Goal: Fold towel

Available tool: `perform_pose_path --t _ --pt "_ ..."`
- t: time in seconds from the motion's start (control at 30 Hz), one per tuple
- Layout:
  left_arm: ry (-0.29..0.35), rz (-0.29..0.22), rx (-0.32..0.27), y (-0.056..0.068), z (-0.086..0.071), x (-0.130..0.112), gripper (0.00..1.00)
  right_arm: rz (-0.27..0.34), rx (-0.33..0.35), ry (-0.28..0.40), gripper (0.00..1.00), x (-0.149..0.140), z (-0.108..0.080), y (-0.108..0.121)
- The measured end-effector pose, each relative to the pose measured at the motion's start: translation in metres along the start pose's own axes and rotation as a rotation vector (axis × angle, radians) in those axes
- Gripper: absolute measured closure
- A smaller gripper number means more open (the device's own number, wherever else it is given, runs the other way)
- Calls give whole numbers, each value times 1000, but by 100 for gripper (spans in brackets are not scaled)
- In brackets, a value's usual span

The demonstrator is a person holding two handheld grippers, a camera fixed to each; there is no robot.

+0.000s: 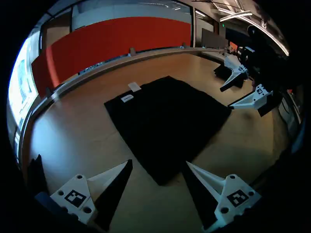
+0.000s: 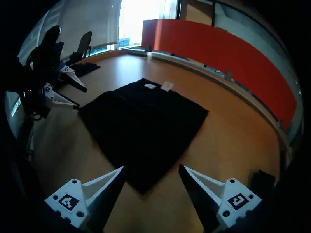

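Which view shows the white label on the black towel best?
The left gripper view: the white label sits plainly on the black towel near its far left corner, bright against the cloth. The right gripper view shows the label smaller, by the towel's far edge.

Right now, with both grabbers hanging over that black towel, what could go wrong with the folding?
1. The towel lies flat on the smooth wooden table. The open left gripper and right gripper, each aimed at a corner, may push the cloth instead of pinching it.
2. If one corner is caught and the other missed, the fold would likely come out skewed.
3. A small white slip beside the far edge might get swept along.
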State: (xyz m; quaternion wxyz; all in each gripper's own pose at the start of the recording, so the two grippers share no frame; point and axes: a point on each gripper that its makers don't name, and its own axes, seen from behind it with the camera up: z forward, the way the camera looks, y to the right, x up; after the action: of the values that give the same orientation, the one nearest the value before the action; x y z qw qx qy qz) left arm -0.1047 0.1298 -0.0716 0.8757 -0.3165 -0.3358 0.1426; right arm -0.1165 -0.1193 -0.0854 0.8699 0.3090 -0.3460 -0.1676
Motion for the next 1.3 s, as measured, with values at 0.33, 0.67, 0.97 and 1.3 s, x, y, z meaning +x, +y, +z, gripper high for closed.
perform_pose_path --t 0.33,0.67,0.97,1.3 --pt "-90 12 -17 7 12 -25 10 6 40 -50 2 -21 7 -6" --pt "-125 -20 -26 8 17 -31 11 11 73 -75 9 -30 8 -10" --pt "-139 -8 -39 13 18 -31 22 18 91 -78 23 -33 6 -8" --pt "-158 -10 -39 18 18 -31 37 19 95 -84 52 -34 4 -4"
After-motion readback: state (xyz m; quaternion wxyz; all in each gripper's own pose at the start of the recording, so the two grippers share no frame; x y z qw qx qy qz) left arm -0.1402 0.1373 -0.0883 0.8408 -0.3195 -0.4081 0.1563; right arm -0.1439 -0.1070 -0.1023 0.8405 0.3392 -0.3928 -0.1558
